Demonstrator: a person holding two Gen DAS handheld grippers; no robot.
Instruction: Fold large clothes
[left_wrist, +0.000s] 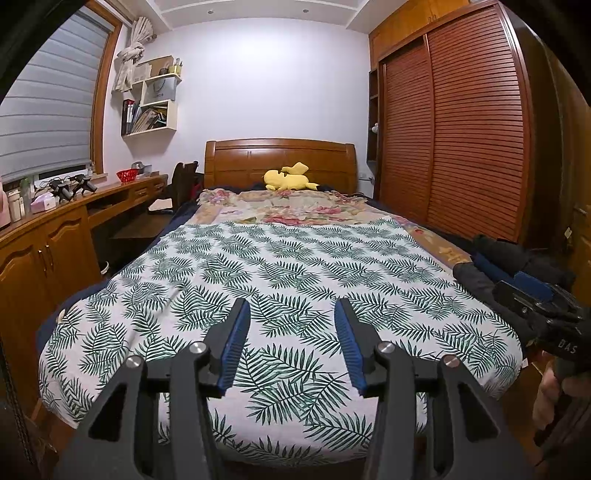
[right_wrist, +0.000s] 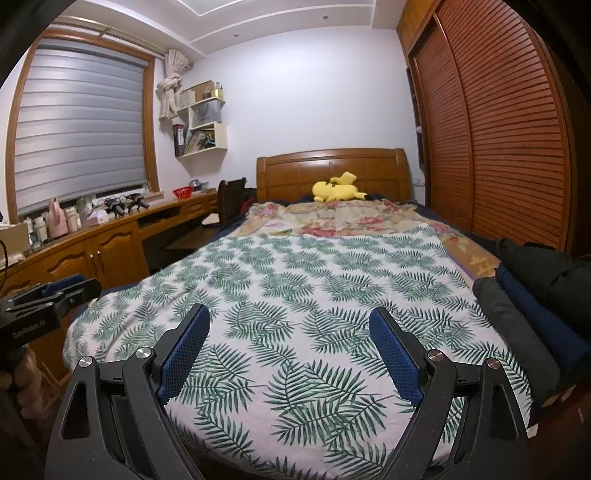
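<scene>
Fingers of the left gripper (left_wrist: 291, 314) and right gripper (right_wrist: 290, 325) are hanging spread wide, gripping nothing, over the leaf-print sheet (left_wrist: 295, 266). Dark clothes (right_wrist: 532, 306) are sitting piled at the bed's right edge, seemingly folded already; whether more is waiting is unclear. Lettering on the neighbouring gripper bodies is reading roughly "DAS" and "GenRobot.AI".
</scene>
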